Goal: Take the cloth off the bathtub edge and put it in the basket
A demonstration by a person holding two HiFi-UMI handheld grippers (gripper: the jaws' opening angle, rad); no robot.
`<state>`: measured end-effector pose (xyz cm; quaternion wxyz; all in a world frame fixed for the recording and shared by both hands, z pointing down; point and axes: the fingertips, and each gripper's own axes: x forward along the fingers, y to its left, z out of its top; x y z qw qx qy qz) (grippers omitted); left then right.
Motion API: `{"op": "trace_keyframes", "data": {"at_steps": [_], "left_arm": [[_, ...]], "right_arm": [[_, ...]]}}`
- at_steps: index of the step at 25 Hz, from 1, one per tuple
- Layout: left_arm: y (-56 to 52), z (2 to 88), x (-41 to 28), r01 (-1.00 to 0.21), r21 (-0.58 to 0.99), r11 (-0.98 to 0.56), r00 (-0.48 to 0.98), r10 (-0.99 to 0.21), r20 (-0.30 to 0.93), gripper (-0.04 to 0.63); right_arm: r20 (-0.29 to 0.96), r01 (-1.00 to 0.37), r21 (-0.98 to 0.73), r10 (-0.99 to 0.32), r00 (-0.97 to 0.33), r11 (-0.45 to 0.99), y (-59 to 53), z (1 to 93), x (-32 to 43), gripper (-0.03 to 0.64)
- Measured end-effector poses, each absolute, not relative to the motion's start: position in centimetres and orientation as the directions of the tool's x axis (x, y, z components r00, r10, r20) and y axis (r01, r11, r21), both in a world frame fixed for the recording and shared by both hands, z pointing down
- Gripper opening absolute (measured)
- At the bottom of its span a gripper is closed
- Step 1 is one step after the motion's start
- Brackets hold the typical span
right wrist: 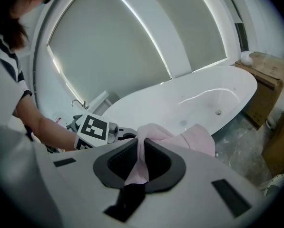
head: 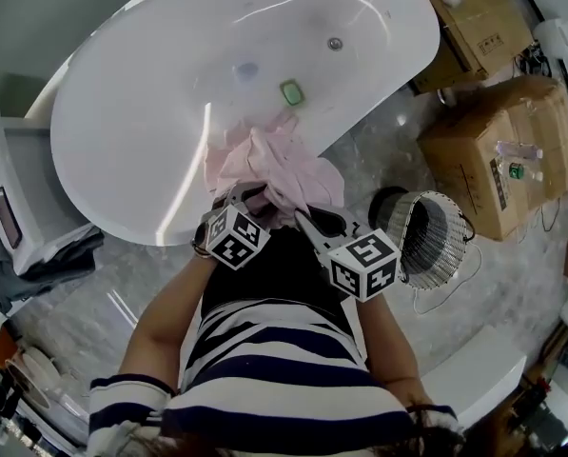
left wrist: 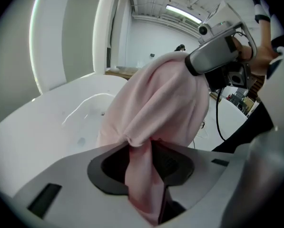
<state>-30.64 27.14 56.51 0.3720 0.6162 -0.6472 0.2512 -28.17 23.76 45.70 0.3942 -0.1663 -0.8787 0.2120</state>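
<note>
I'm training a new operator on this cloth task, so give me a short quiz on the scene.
1. True or false: the left gripper and the right gripper both grip the cloth.
2. The basket stands: A in the tub; B on the floor at the person's right; C on a box.
3. Fill in: the cloth's colour is ____.

Key: 1 true; 2 B; 3 pink.
</note>
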Motion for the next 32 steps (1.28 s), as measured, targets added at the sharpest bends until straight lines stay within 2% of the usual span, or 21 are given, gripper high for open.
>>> {"op": "trace_keyframes", "data": {"at_steps": [3,6,9,13,16,32], "left_arm": [[26.3,55.8,-30.8,-0.985,0.151,0.087,0.061,-0.642,0.764,0.074],[25.8,54.9,-30.9,-0.988,0.149,0.042,0.085,-0.661,0.746,0.037],[25.7,53.4,-31.6,-0.98,0.188,0.065,0.092,-0.691,0.717,0.031],[25.0,50.5,-33.0,-0.923,0.34,0.18,0.088,-0.761,0.643,0.029],[23.7,47.7,-33.7,-0.898,0.391,0.204,0.075,-0.804,0.59,0.029],[13.2,35.3,-29.8,-0.917,0.4,-0.004,0.182,-0.895,0.408,0.029]], "right_arm": [[0.617,0.082,-0.502,0.422,-0.664,0.861,22.8,45.2,-28.0,0.057],[0.606,0.035,-0.502,0.38,-0.699,0.864,22.1,44.8,-27.8,0.057],[0.592,-0.003,-0.499,0.338,-0.731,0.866,21.5,44.1,-27.7,0.057],[0.572,-0.042,-0.497,0.291,-0.767,0.867,20.5,43.0,-27.3,0.057],[0.545,-0.061,-0.499,0.258,-0.798,0.865,19.5,41.9,-26.9,0.057],[0.39,-0.188,-0.45,0.003,-0.921,0.873,11.4,34.1,-22.0,0.057]]}}
